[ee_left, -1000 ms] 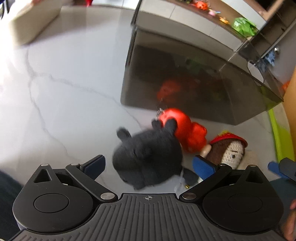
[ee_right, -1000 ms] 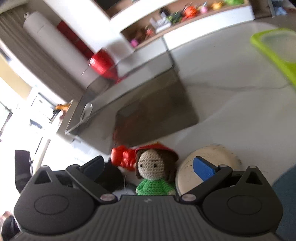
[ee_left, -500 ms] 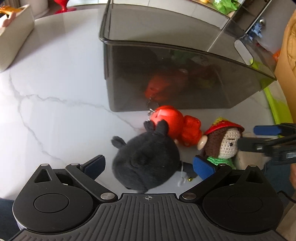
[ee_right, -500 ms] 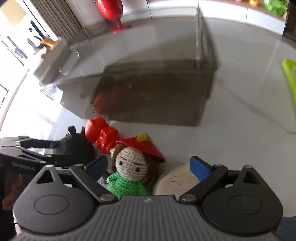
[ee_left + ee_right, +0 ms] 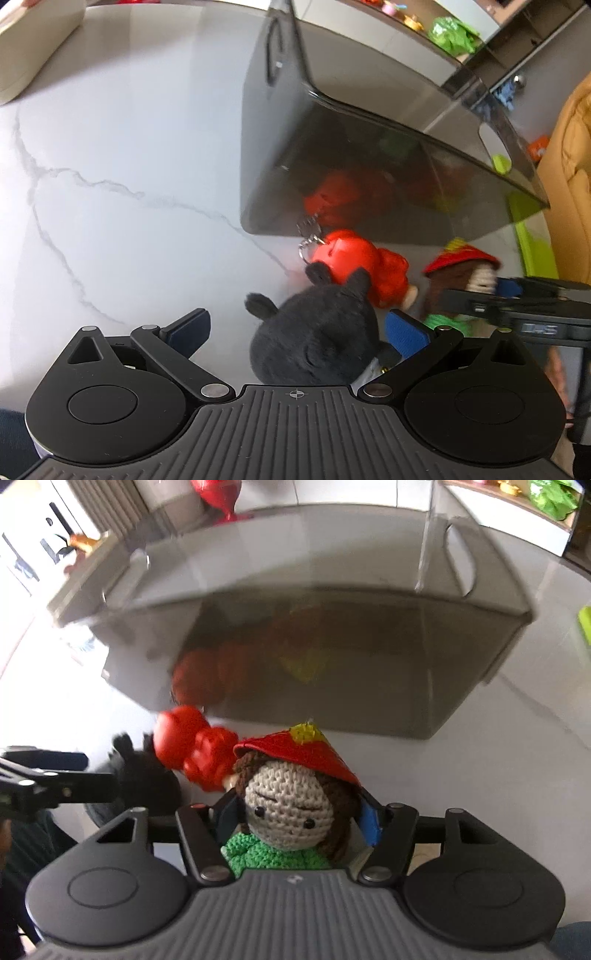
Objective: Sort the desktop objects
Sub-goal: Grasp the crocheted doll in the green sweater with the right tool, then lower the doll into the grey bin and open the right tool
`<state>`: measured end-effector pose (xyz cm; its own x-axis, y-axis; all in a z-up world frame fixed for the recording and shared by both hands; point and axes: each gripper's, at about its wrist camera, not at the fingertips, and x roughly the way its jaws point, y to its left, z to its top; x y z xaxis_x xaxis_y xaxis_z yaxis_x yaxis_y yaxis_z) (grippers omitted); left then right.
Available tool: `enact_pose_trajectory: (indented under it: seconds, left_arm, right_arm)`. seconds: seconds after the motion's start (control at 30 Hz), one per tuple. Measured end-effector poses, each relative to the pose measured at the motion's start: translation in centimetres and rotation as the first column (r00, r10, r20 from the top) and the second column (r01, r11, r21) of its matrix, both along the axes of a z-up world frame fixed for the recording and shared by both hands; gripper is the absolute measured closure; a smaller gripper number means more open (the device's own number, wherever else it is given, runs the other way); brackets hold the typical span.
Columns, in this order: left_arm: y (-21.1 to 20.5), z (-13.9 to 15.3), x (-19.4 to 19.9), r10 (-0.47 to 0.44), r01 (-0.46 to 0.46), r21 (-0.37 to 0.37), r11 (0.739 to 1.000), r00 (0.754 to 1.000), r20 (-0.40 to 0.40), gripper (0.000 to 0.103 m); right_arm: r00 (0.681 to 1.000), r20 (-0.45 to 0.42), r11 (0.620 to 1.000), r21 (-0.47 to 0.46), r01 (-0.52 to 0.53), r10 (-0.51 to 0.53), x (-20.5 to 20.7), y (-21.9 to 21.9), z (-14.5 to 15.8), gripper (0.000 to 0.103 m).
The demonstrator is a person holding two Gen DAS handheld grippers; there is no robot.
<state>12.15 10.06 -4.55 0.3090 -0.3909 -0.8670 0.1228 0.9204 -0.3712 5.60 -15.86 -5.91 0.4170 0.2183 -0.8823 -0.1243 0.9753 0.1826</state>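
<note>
Table [image 5: 110,155]: white marble with grey veins, carrying a cluster of small toys in front of a smoky translucent bin [image 5: 332,657].
Right claw [image 5: 299,819]: its jaws have just been closing and now sit against both sides of the crochet doll [image 5: 291,808], at the head, with the blue pad showing at 3 o'clock of the face. Whether they press firmly I cannot tell for certain, but they look closed on it.
Crochet doll: cream face, brown hair, red cone hat, green top; it fills the middle of the right wrist view.
Left claw [image 5: 299,328]: jaws wide, with the black plush toy [image 5: 317,339] between them, nearer the right-side pad; no pad clearly presses it.
Red toy [image 5: 354,262]: with a metal keyring, at 12 o'clock of the black plush, touching it, just before the bin wall.
Bin: at 12 o'clock of all the toys.
</note>
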Motion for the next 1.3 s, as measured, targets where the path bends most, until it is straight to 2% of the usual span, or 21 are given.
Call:
enact_pose_trajectory:
  seconds: [0.1, 0.17, 0.3, 0.4, 0.5, 0.57, 0.63, 0.73, 0.8, 0.87, 0.93, 1.07, 1.23, 1.3]
  left_arm:
    - [0.8, -0.1, 0.1, 0.009, -0.008, -0.027, 1.0, 1.0, 0.012, 0.0]
    - [1.2, -0.2, 0.1, 0.011, -0.01, -0.053, 0.999, 1.0, 0.014, 0.0]
    - [1.9, -0.5, 0.4, 0.012, -0.011, -0.104, 0.994, 1.0, 0.006, 0.0]
    - [2.0, -1.2, 0.6, 0.008, -0.009, -0.115, 0.993, 1.0, -0.01, 0.0]
    - [2.3, -1.8, 0.8, 0.01, -0.014, -0.129, 0.992, 0.999, -0.03, 0.0]
    - [2.6, -2.0, 0.8, 0.012, -0.017, -0.142, 0.99, 0.999, -0.035, 0.0]
    - [2.8, -2.0, 0.7, 0.013, -0.019, -0.156, 0.988, 0.999, -0.035, 0.0]
    - [3.0, -2.0, 0.6, 0.014, -0.018, -0.177, 0.984, 0.999, -0.029, 0.0]
    - [3.0, -2.1, 0.5, 0.01, -0.016, -0.186, 0.982, 0.999, -0.032, 0.0]
    - [2.8, -2.0, 0.5, 0.0, -0.006, -0.185, 0.983, 0.999, -0.032, 0.0]
    - [2.4, -1.9, 0.3, -0.005, 0.002, -0.157, 0.988, 1.0, -0.022, 0.0]
    - [1.0, -1.0, -0.4, -0.026, 0.028, -0.045, 0.999, 0.998, 0.048, 0.0]
    - [0.4, 1.5, -1.1, -0.079, 0.085, -0.052, 0.995, 0.991, 0.103, 0.0]
    - [0.0, 3.4, -1.2, -0.106, 0.111, -0.025, 0.994, 0.984, 0.144, 0.0]
  right_arm:
    - [1.0, 0.017, 0.999, 0.04, 0.005, -0.006, -0.6, -1.0, 2.4, 0.037]
    - [0.999, 0.048, 0.997, 0.081, -0.004, 0.0, -0.8, -1.8, 5.2, 0.037]
    - [0.994, 0.107, 0.97, 0.24, -0.039, 0.013, 0.5, -2.4, 11.5, 0.037]
    - [0.978, 0.207, 0.964, 0.253, -0.074, 0.021, 2.9, -1.4, 15.5, 0.037]
    - [0.972, 0.236, 0.971, 0.227, -0.077, 0.021, 6.8, 0.4, 17.0, 0.037]
    - [0.976, 0.219, 0.984, 0.167, -0.059, 0.021, 10.0, 2.5, 15.7, 0.037]
    - [0.984, 0.175, 0.994, 0.094, -0.046, 0.029, 13.4, 4.7, 13.1, 0.037]
    - [0.998, 0.057, 0.999, 0.014, -0.042, 0.041, 18.5, 8.5, 7.7, 0.037]
    - [0.996, -0.061, 0.998, -0.006, -0.066, 0.065, 20.2, 10.0, 4.9, 0.037]
    - [0.981, -0.172, 0.996, 0.007, -0.085, 0.085, 21.5, 11.2, 2.5, 0.037]
    - [0.966, -0.239, 0.995, 0.032, -0.091, 0.096, 22.1, 12.0, 0.8, 0.037]
    - [0.957, -0.276, 0.996, 0.017, -0.093, 0.094, 23.0, 13.0, -0.7, 0.035]
    - [0.949, -0.3, 0.996, 0.014, -0.092, 0.092, 23.7, 12.9, -2.0, 0.031]
    - [0.947, -0.307, 0.995, -0.002, -0.104, 0.099, 23.9, 12.9, -2.0, 0.026]
